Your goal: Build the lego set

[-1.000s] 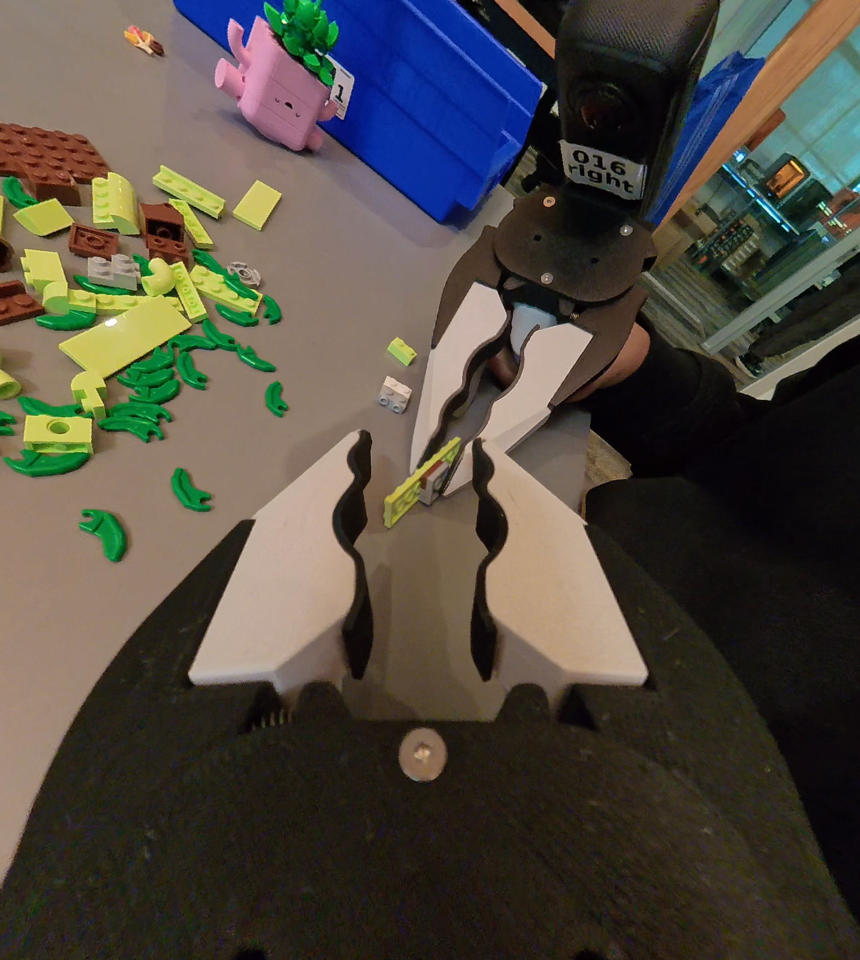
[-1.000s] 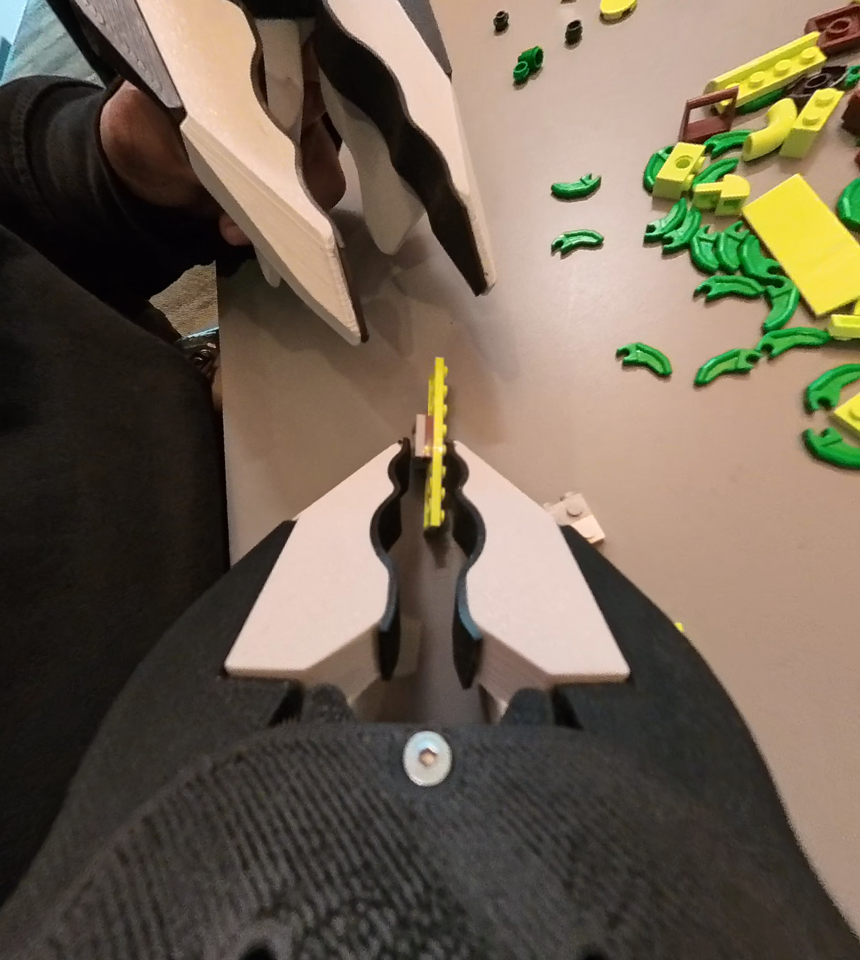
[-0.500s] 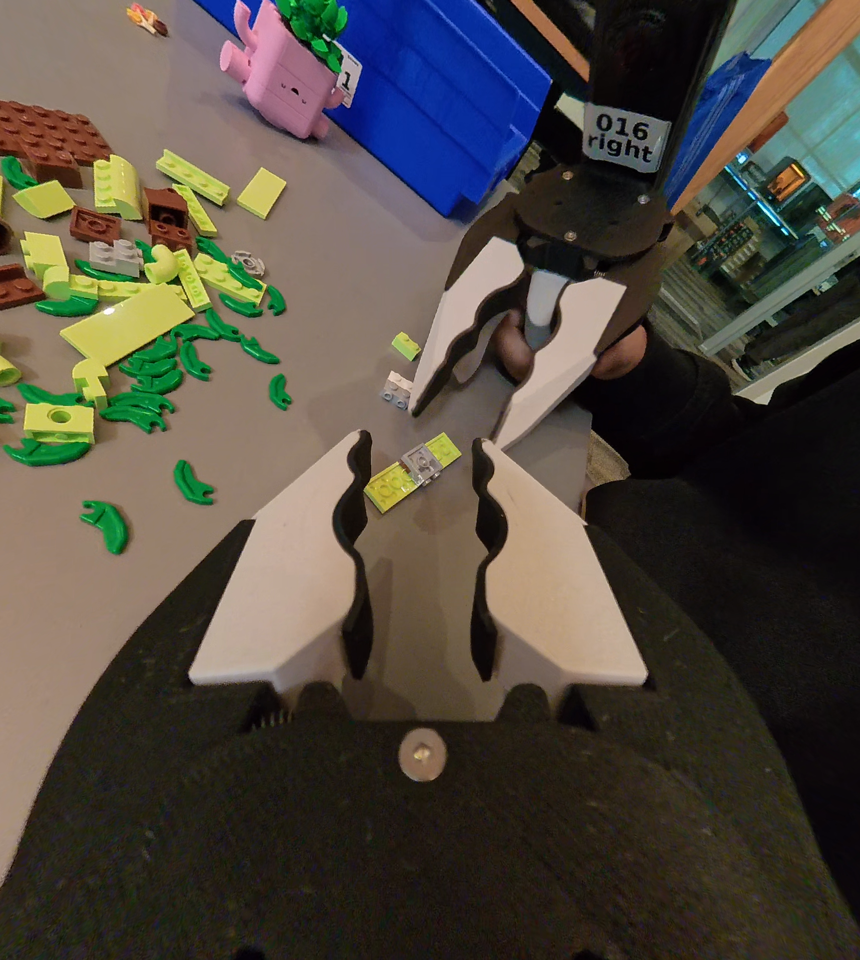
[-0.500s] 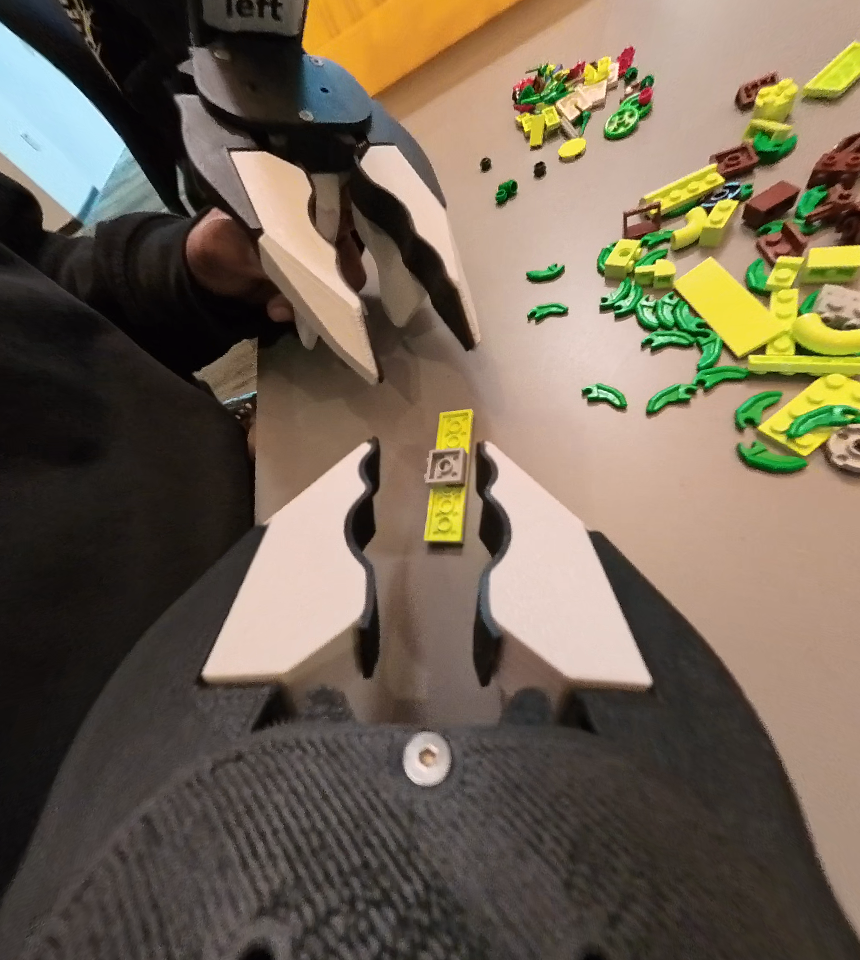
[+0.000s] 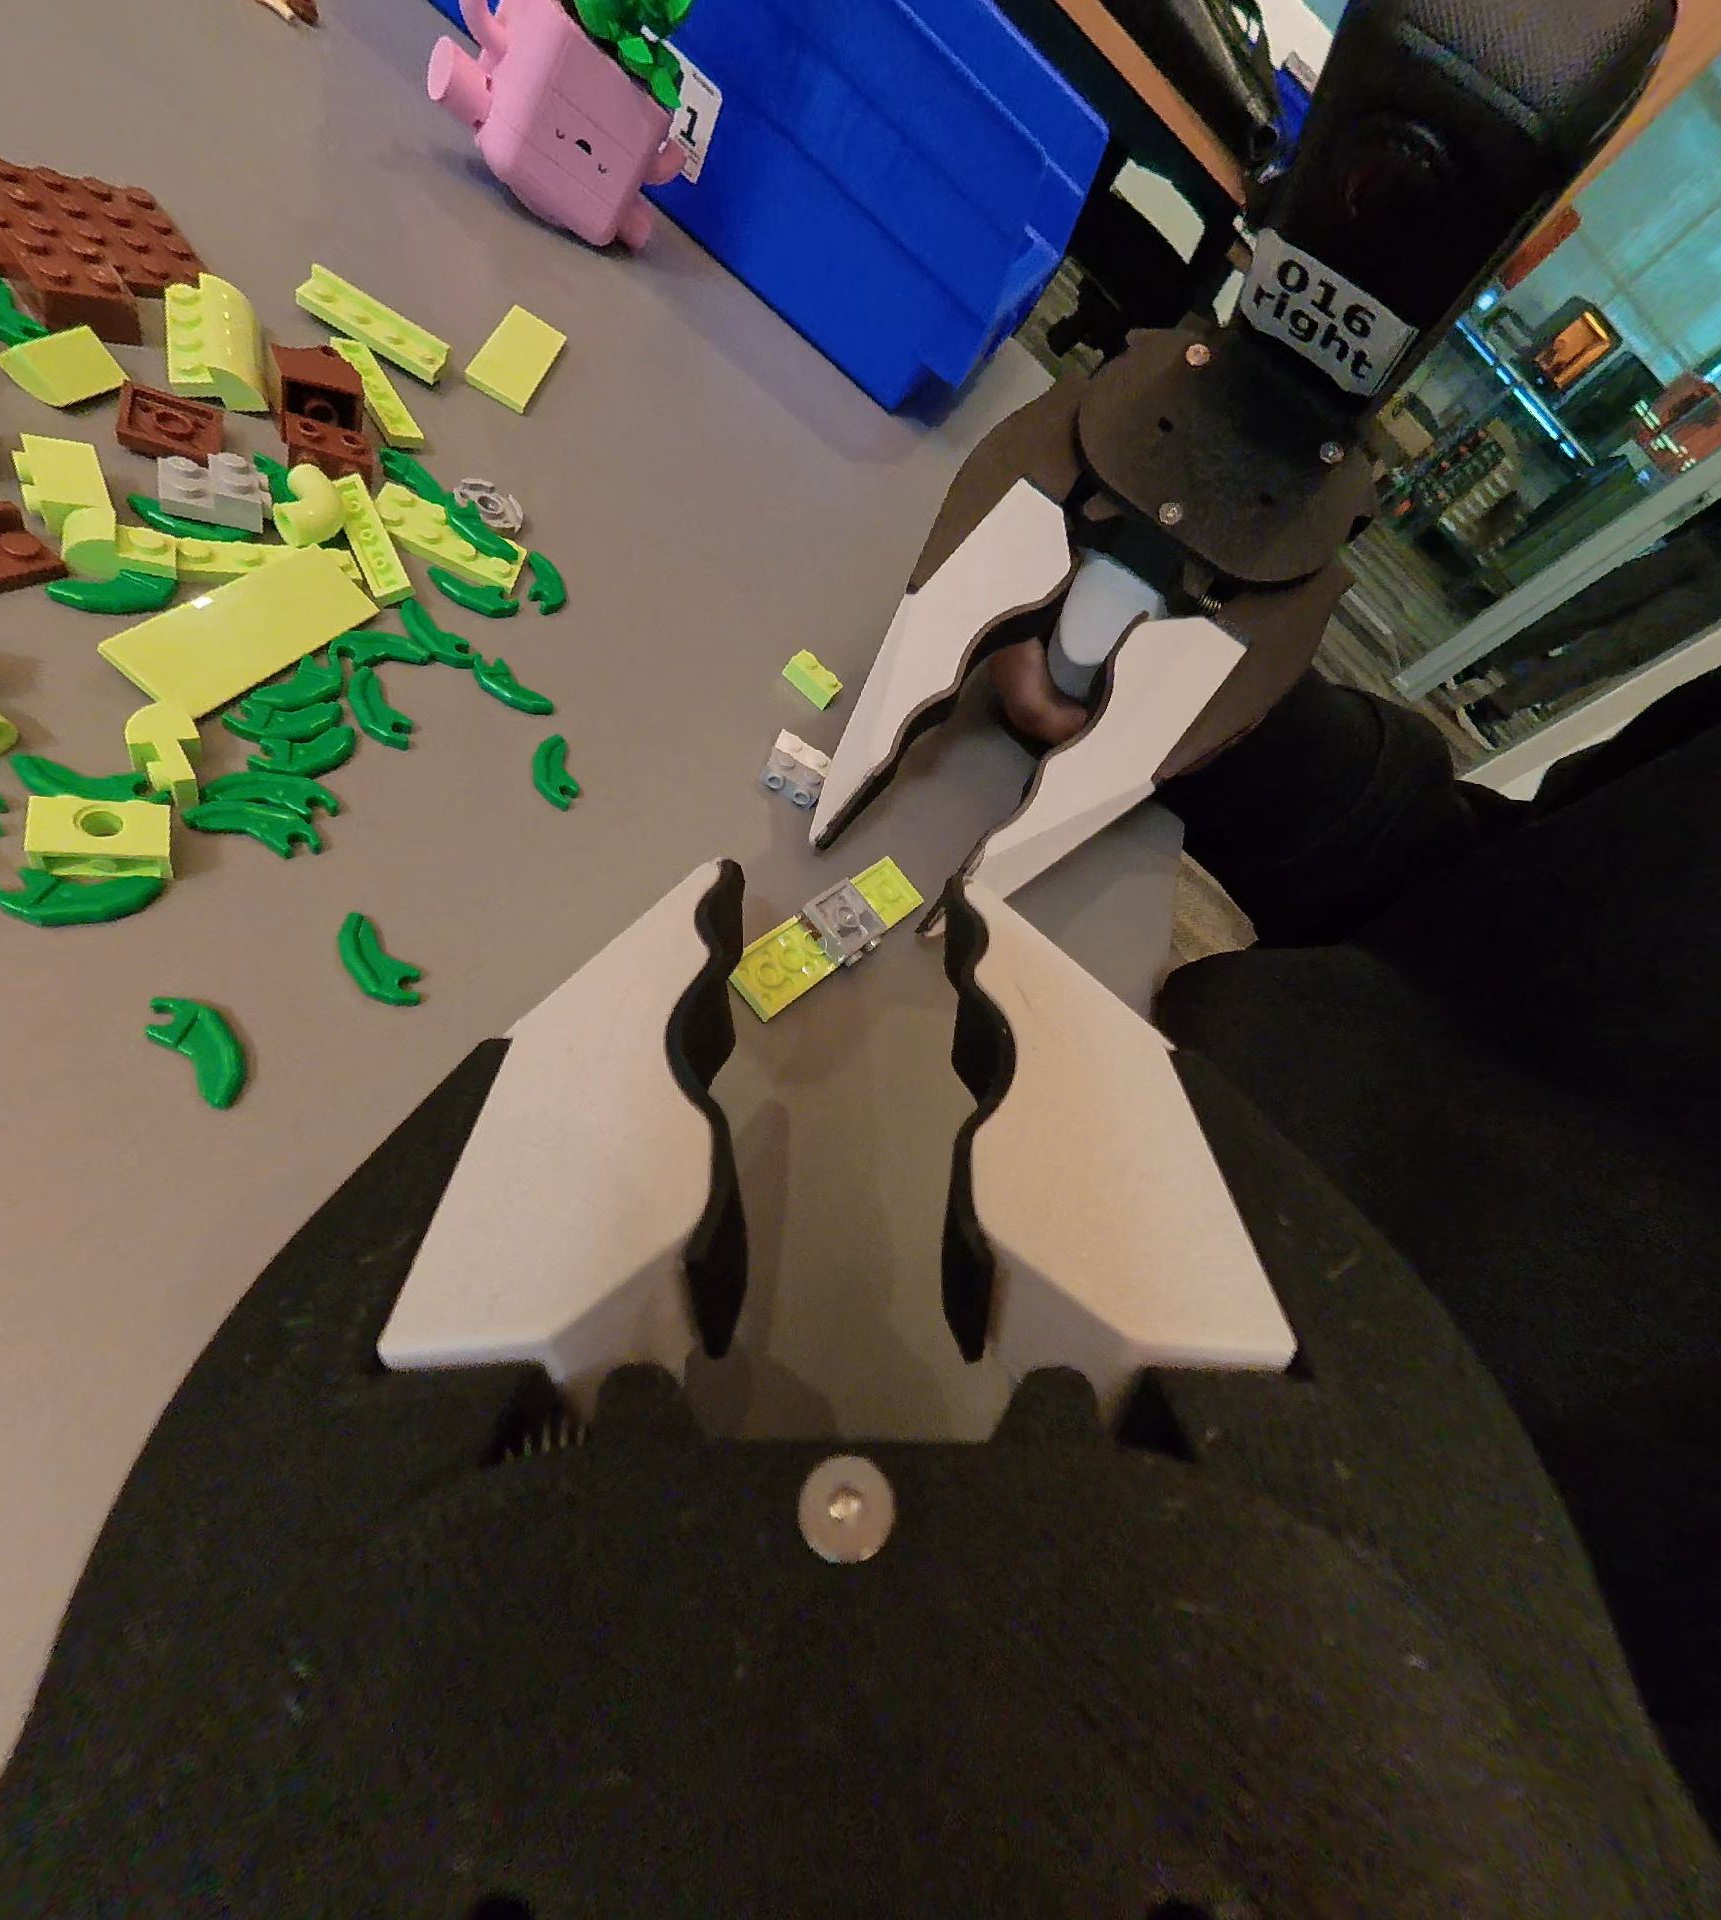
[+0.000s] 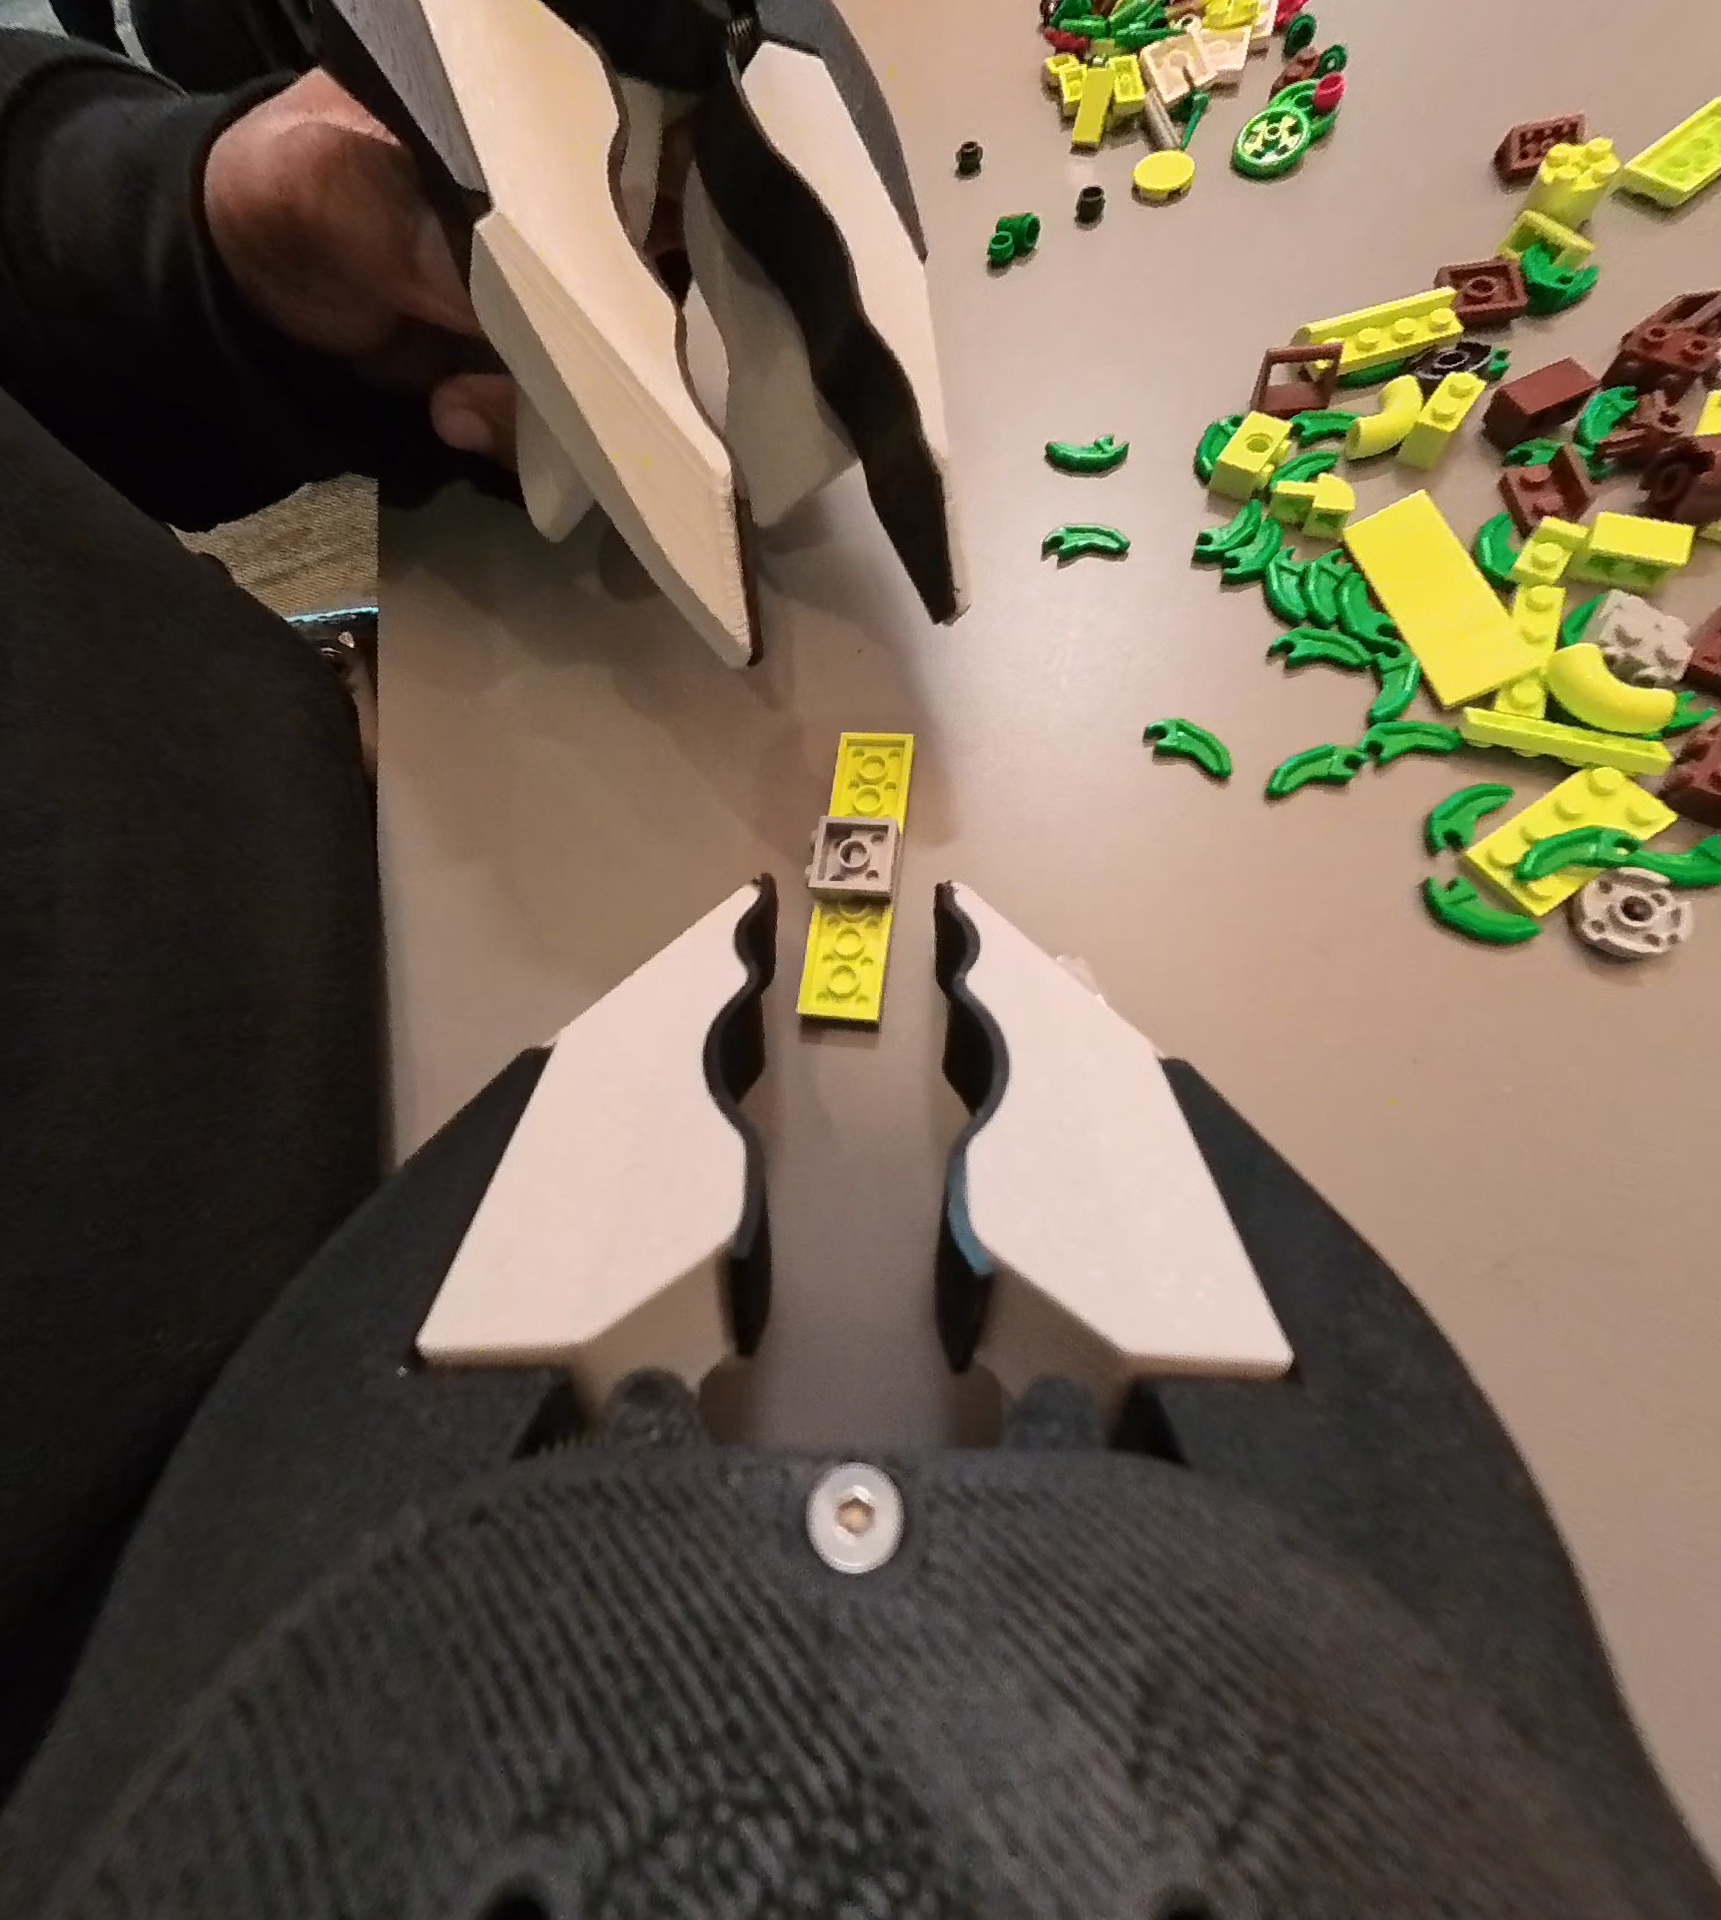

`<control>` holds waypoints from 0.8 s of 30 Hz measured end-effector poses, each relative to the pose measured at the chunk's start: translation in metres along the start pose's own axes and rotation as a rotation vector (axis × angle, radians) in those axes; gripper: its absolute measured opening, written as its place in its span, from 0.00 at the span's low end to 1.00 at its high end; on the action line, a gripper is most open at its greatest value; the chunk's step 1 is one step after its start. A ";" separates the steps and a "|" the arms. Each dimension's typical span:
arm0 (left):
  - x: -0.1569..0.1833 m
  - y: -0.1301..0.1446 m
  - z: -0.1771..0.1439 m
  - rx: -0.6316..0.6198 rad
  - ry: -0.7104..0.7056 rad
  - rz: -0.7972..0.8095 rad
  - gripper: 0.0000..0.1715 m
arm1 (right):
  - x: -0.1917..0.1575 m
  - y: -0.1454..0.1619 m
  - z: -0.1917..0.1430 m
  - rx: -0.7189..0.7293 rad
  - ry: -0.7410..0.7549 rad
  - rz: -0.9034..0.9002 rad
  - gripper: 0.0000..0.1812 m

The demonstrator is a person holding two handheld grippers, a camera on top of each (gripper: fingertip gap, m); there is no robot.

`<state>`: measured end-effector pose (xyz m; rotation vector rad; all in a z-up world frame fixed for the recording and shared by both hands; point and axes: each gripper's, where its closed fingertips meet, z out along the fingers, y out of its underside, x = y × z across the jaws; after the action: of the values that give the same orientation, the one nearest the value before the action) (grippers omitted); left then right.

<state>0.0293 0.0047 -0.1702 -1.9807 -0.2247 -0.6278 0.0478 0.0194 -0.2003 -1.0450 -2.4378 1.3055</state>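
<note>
Lying flat on the grey desk point(image 5: 627, 520), close to its near edge, is a long lime-green plate point(image 6: 856, 883) with a small grey square plate point(image 6: 854, 854) pressed across its middle. Neither gripper touches it.

The left gripper point(image 5: 835, 883) hovers just above the plate with its white, wavy-edged fingers point(image 5: 607, 1091) spread wide and holding nothing. Seen through the gap between them, one end of the plate sits just beside the left fingertip.

The right gripper point(image 6: 851, 883) faces it from the other side, its jaws likewise wide apart and empty. The plate lies lengthwise between and just beyond its tips. In the left wrist view the right gripper's tips come down near the desk on either side of the plate's far end.

A small grey brick point(image 5: 796, 769) and a small lime brick point(image 5: 812, 678) sit near the right gripper, apart from the rest. Farther in from the edge, a loose scatter of lime, brown and grey pieces with many curved green leaf pieces point(image 5: 316, 717) covers the desk. Toward the far edge stand a pink built model point(image 5: 565, 135) topped with green leaves and a blue bin point(image 5: 866, 197).
</note>
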 end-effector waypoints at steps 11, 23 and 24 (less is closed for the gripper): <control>0.001 0.002 0.001 -0.012 -0.016 0.027 0.21 | 0.000 0.001 0.001 -0.011 0.006 -0.007 0.15; 0.003 0.006 0.004 -0.039 -0.037 0.061 0.19 | 0.001 0.000 0.000 -0.001 0.016 -0.003 0.15; 0.004 0.007 0.004 -0.042 -0.039 0.064 0.19 | 0.002 0.000 0.000 -0.002 0.017 -0.002 0.15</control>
<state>0.0363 0.0045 -0.1748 -2.0340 -0.1722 -0.5579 0.0467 0.0203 -0.2007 -1.0487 -2.4277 1.2891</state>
